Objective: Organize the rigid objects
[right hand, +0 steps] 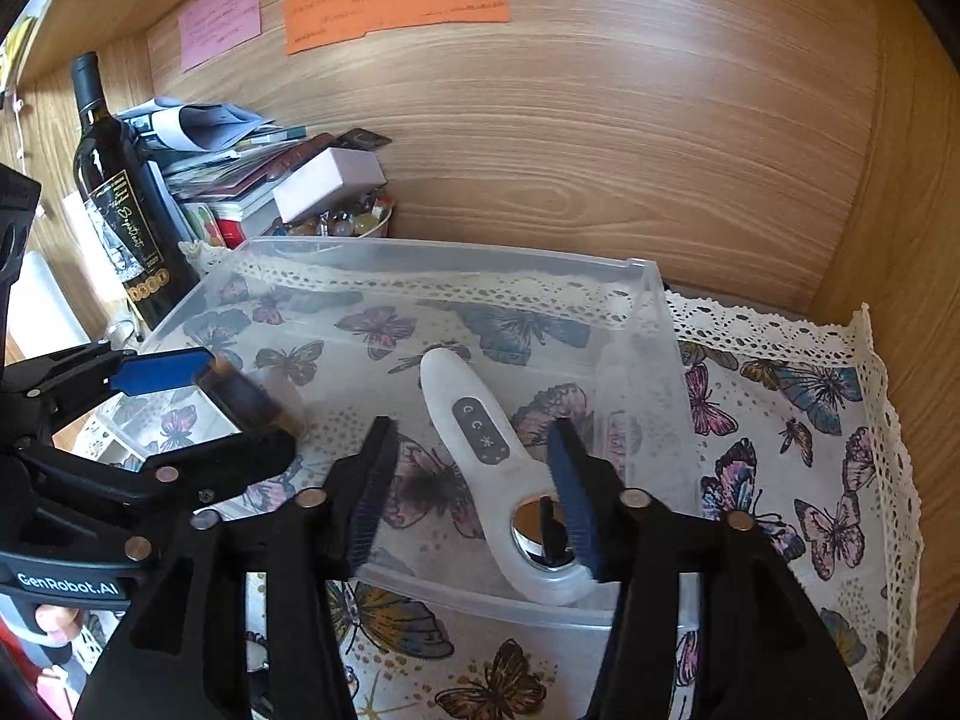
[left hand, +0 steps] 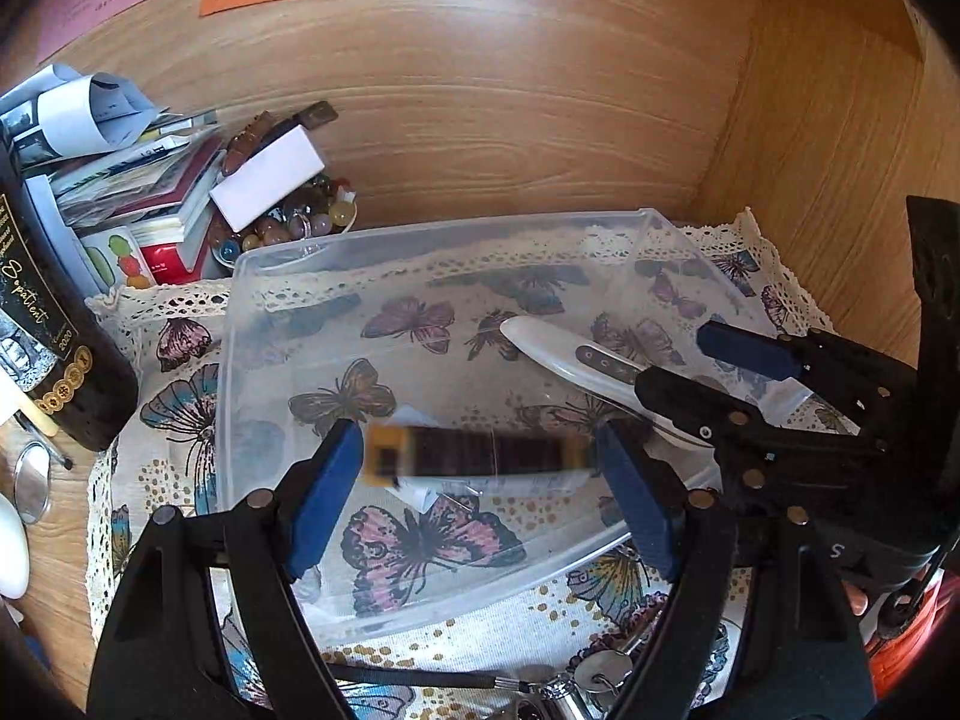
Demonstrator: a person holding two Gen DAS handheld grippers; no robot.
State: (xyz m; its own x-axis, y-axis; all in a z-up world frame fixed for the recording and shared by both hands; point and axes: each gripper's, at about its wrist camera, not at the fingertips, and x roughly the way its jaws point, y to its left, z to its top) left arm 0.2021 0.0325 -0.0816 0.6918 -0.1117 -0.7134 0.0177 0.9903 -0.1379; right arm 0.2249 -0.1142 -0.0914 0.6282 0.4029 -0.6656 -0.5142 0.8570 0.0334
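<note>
A clear plastic bin [left hand: 240, 276] [right hand: 654, 276] stands on a butterfly-print cloth. My left gripper [left hand: 480, 456] [right hand: 246, 405] hovers over the bin's near-left part, shut on a dark tube with a yellow end [left hand: 474, 456] [right hand: 249, 399]. The tube lies crosswise between the blue pads and is blurred. A white handheld device [right hand: 480, 438] [left hand: 558, 354], with a button strip and a chrome head, lies on the bin floor. My right gripper [right hand: 474, 438] [left hand: 678, 357] straddles it with jaws apart. The right pad [right hand: 570, 480] sits by the device's head, and the left finger is clear of it.
A dark wine bottle [left hand: 54, 324] [right hand: 114, 198] stands left of the bin. Behind it are stacked books and papers [left hand: 138, 180] [right hand: 228, 168], a white box [left hand: 270, 180] and a bowl of beads [left hand: 300, 222] [right hand: 342, 222]. Wooden walls close the back and right. Metal trinkets [left hand: 588, 678] lie near the front.
</note>
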